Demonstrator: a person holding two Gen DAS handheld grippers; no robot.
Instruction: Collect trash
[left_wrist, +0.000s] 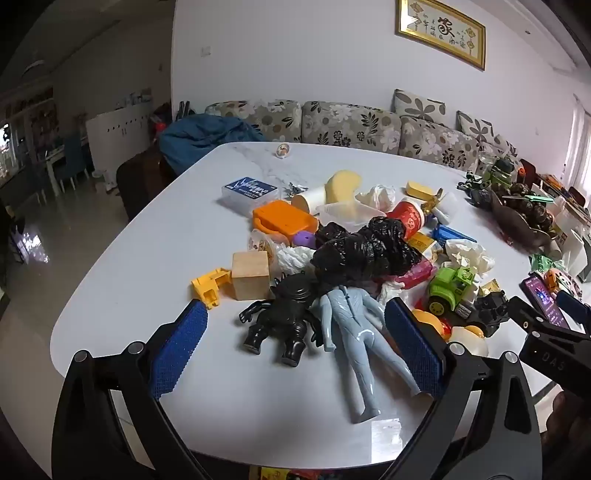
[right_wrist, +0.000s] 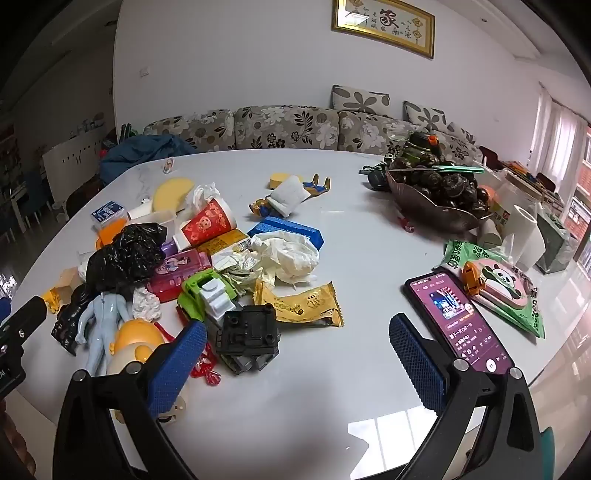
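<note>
A: Sorted trash from toys first, working from the left gripper (left_wrist: 295, 343) rightwards. Ahead of its left finger, only the wooden block (left_wrist: 250, 275) and yellow toy piece (left_wrist: 208, 286): left alone. Between its fingers, the black figure (left_wrist: 282, 321) and pale blue figure (left_wrist: 356, 332), also toys.

B: And beyond them?

A: Straight ahead past the figures, the crumpled black bag (left_wrist: 364, 251): best opened out early, presumably to take the rest. Pinched by a loose fold, not the bulk.

B: Right gripper (right_wrist: 297, 354)?

A: Ahead of its left finger, the yellow wrapper (right_wrist: 301, 304), and further on the crumpled tissue (right_wrist: 288, 256) and red paper cup (right_wrist: 208, 221). Kept clear of the phone (right_wrist: 456, 319) by its right finger.

B: Pose?

A: Both spread fully wide, gripping nothing, tilted moderately down over the table (right_wrist: 332, 398), side by side.
</note>
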